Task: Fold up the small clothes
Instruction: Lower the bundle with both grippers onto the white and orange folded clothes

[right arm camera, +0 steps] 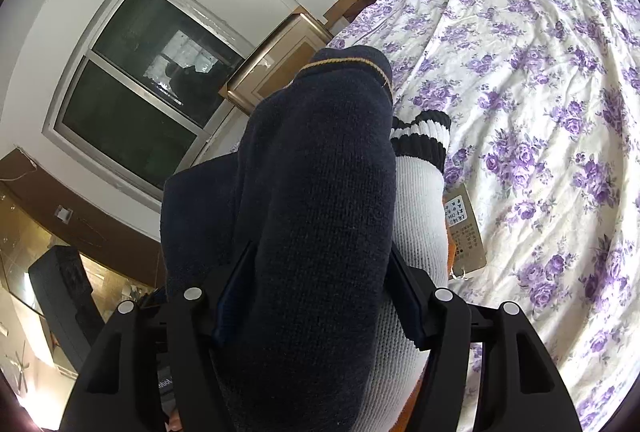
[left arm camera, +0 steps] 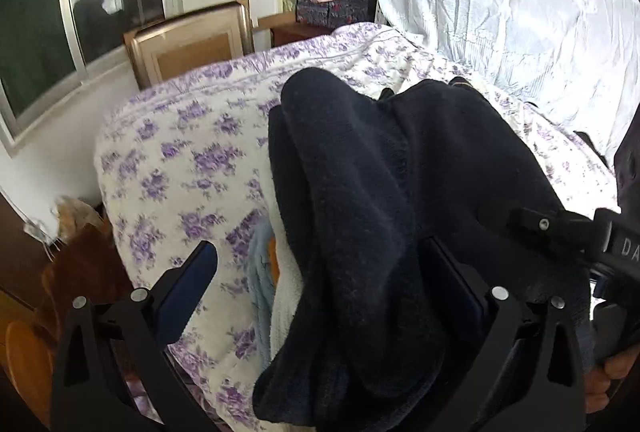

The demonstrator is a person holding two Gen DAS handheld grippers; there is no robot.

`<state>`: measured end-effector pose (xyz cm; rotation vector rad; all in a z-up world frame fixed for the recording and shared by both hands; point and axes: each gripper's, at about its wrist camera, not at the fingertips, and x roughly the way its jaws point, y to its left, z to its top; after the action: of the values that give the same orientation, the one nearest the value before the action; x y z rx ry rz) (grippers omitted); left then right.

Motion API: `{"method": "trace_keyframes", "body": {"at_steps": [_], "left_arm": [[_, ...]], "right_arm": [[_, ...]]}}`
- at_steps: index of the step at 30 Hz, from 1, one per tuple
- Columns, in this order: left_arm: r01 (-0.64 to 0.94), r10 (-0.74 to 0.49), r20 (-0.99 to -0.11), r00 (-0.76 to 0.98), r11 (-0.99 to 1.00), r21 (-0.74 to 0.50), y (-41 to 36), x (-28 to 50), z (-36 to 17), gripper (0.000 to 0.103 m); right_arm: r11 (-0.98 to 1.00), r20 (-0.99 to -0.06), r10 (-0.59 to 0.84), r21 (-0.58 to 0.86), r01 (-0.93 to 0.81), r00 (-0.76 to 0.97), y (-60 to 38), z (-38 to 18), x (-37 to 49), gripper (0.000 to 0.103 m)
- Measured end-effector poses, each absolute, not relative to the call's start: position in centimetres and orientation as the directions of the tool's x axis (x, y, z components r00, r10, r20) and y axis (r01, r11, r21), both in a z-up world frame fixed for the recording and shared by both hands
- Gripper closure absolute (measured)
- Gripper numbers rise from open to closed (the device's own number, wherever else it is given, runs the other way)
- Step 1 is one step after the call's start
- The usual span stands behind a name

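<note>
My left gripper (left arm camera: 320,272) stands spread as wide as it goes: the left finger (left arm camera: 188,288) hangs over the bedspread at eight o'clock, clear of any cloth, and the right finger (left arm camera: 452,284) sits at five o'clock against the dark sock (left arm camera: 352,232), which drapes loose through the gap without being pinched. Just left of that sock, at seven o'clock, lie a strip of white terry and a light blue cloth (left arm camera: 260,284). My right gripper (right arm camera: 316,296) has both fingers set against the sides of the dark sock (right arm camera: 320,192), gripping it; the sock rises from six o'clock to the middle of the view, and its cuff with a thin yellow line (right arm camera: 344,62) is at twelve o'clock. Beside it at three o'clock lies a white sock (right arm camera: 416,192) with black stripes on the cuff, and a printed tag (right arm camera: 466,232) just beyond it. Farther out, the purple-flowered bedspread (right arm camera: 540,112) fills the right side. A window (right arm camera: 140,84) sits at ten o'clock.
</note>
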<state>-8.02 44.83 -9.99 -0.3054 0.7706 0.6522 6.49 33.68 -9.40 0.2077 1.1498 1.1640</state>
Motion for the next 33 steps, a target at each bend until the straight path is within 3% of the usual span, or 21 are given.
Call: {"method": "trace_keyframes", "body": {"at_steps": [15,23,29,31,33], "left_arm": [[-0.64,0.373,-0.737,0.564,0.761,-0.104,45.8,-8.7,-10.2,0.004],[-0.631,0.259,-0.77,0.583,0.741,-0.228,47.2,-9.7,-9.5,0.004],[-0.671,0.35,-0.708,0.613,0.704,-0.233,47.9,-11.7,-6.1,0.004],[-0.697,0.38,-0.705,0.599,0.681,-0.226,48.5,-11.7,-5.4,0.004],[-0.718,0.393,-0.72,0.572,0.665,-0.207,49.0,-11.1,-5.5,0.004]], "right_arm": [[0.456,-0.614,0.788,0.633,-0.625,-0.048,33.9,-9.0,5.9,0.038],[0.484,-0.645,0.763,0.606,-0.631,-0.034,33.8,-7.3,5.4,0.032],[0.51,-0.619,0.779,0.528,-0.679,0.104,32.5,-3.5,4.9,0.029],[0.517,-0.594,0.787,0.486,-0.704,0.167,32.5,-1.9,4.7,0.032],[0.523,-0.595,0.776,0.424,-0.739,0.207,33.2,-1.1,4.4,0.042]]}}
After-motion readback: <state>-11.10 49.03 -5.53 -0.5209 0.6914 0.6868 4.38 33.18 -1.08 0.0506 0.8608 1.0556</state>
